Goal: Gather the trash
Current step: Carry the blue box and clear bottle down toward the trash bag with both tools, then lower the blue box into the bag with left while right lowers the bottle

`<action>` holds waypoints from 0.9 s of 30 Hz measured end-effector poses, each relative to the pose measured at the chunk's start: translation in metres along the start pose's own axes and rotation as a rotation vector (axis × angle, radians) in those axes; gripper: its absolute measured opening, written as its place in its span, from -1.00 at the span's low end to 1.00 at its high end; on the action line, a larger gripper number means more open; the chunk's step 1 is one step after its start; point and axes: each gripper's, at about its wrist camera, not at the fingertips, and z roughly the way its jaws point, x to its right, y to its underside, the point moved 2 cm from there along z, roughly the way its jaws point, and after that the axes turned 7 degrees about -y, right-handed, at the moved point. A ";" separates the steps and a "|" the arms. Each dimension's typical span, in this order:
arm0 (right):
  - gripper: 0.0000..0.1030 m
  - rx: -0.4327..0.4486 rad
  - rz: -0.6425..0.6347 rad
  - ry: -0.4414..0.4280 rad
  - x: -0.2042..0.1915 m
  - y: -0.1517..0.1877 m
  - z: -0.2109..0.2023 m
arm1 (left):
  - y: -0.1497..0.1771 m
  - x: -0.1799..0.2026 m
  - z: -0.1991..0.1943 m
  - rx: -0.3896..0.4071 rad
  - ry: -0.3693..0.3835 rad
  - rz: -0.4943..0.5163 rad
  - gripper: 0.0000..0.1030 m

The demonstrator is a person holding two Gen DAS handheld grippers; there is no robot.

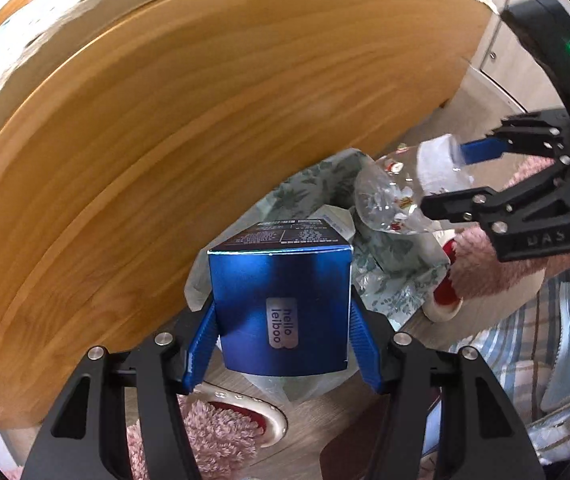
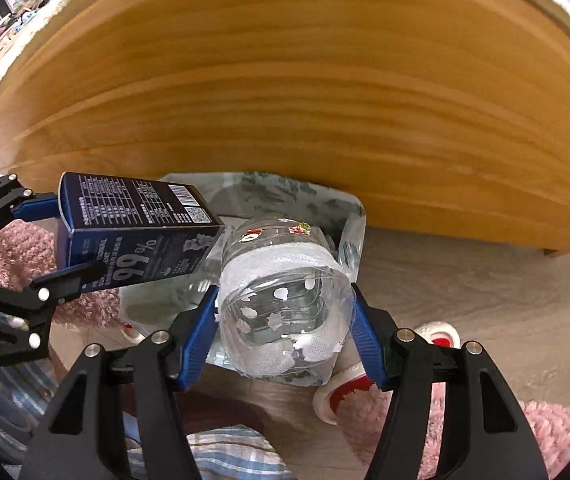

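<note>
Trash, left wrist view: a blue box (image 1: 281, 312) is held between the blue pads of the left tool (image 1: 283, 344), which is closed on its two sides.
Box position: it is raised above a patterned plastic bag (image 1: 389, 268) that sits on the floor beside a wooden panel (image 1: 205, 120).
Box markings: a silver label reading "hello leiboo" is seen on the near face, and small print on the top face.
Right tool (image 1: 443, 178): it is seen at the right edge, closed on a clear bottle (image 1: 393, 200) with a white band, held over the bag.
Floor: pink fluffy slippers (image 1: 213, 432) are seen below and to the right of the bag; plaid fabric is seen at the lower right.

Trash, right wrist view: the clear bottle (image 2: 285, 308) is gripped by the right tool (image 2: 285, 332), one blue pad on each side, its base turned toward the camera.
Bottle details: white flower stickers and a white wrap are seen on it; red stickers sit nearer the far end.
Bottle position: it is held above the open bag (image 2: 337, 216), close to the wooden panel (image 2: 325, 80).
Left tool (image 2: 61, 236): it is seen at the left edge, clamped on the box (image 2: 133, 232), which is tilted and just beside the bottle; whether they touch cannot be told.
Box print: a barcode, a square code and "99%" are visible.
Floor: slippers (image 2: 405, 412) lie at the lower right.
</note>
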 end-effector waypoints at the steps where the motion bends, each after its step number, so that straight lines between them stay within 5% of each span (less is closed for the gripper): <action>1: 0.18 -0.009 0.004 0.003 -0.007 0.000 0.006 | 0.000 0.003 0.001 -0.005 0.005 0.017 0.10; 8: 0.18 -0.076 0.053 0.017 0.002 0.005 0.022 | -0.011 0.023 0.023 -0.033 0.005 0.161 0.11; 19: 0.18 -0.129 0.097 0.060 0.016 0.013 0.040 | -0.030 0.037 0.062 -0.109 0.145 0.210 0.11; 27: 0.18 -0.156 0.069 0.049 0.011 0.012 0.048 | -0.017 0.038 0.093 -0.211 0.028 0.252 0.11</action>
